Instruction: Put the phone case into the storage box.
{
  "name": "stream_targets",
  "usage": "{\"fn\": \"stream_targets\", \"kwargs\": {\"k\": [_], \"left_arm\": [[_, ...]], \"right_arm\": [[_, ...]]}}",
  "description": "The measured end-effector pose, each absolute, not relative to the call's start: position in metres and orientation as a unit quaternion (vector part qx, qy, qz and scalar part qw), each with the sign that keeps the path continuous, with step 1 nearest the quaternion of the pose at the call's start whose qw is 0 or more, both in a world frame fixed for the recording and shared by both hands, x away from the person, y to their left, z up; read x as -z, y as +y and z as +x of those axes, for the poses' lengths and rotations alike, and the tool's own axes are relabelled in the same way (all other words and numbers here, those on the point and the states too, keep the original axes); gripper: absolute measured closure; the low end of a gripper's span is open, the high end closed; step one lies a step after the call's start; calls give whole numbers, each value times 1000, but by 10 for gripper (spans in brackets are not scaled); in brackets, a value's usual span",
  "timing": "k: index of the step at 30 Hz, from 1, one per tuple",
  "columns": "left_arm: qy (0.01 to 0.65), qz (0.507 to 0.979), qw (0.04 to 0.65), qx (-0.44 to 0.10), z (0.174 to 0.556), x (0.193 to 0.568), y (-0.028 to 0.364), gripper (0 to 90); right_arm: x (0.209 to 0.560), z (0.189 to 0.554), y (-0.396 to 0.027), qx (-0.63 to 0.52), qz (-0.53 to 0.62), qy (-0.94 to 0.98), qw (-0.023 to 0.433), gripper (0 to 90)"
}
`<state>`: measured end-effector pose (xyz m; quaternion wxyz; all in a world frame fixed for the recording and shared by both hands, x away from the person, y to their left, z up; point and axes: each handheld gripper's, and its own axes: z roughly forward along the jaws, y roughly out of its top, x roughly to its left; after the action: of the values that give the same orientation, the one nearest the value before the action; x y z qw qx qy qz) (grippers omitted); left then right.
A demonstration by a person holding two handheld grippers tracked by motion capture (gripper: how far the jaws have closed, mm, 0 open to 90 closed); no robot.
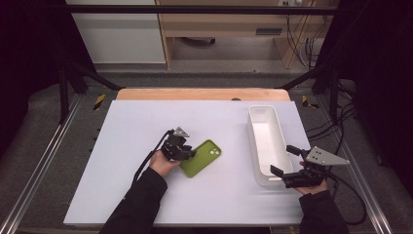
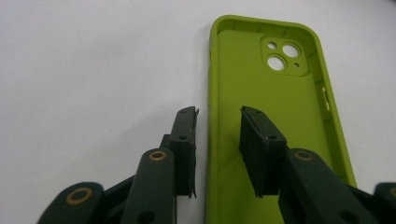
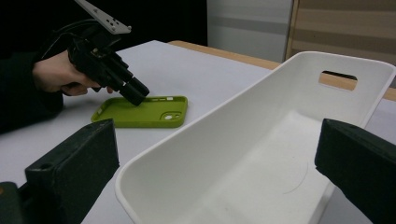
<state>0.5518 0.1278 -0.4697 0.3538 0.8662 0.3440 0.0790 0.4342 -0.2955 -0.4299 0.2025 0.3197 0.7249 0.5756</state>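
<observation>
Spreading across nearly the whole scene, the white table (image 1: 146,195) carried only two loose things. Biggest of them was the long white bin (image 1: 265,141), empty, lying near the table's right edge; the right gripper (image 1: 287,161) hovered at its near end with jaws spread wide around that end and holding nothing. Smaller, the green phone case (image 2: 280,130) lay open side up in the middle of the table, well apart from the bin. Smallest, the left gripper (image 2: 217,149) had one pad inside the case and one outside its long wall, narrowed but seemingly not yet pinching the rim. To my eye, that thin, soft wall could buckle or slip free, and the case might skid across the slick table rather than lift. Nothing lay between case and bin except the bin's own tall side.
</observation>
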Motion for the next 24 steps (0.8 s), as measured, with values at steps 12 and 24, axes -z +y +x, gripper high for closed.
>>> {"fn": "stream_targets", "kwargs": {"k": [12,24], "left_arm": [[349,865,352,-74,552,469,128,779],[357,863,349,-81,552,469,128,837]], "right_arm": [[430,434,-296,-574,321,725,203,4],[430,434,-295,-575,320,725,203,4]]}}
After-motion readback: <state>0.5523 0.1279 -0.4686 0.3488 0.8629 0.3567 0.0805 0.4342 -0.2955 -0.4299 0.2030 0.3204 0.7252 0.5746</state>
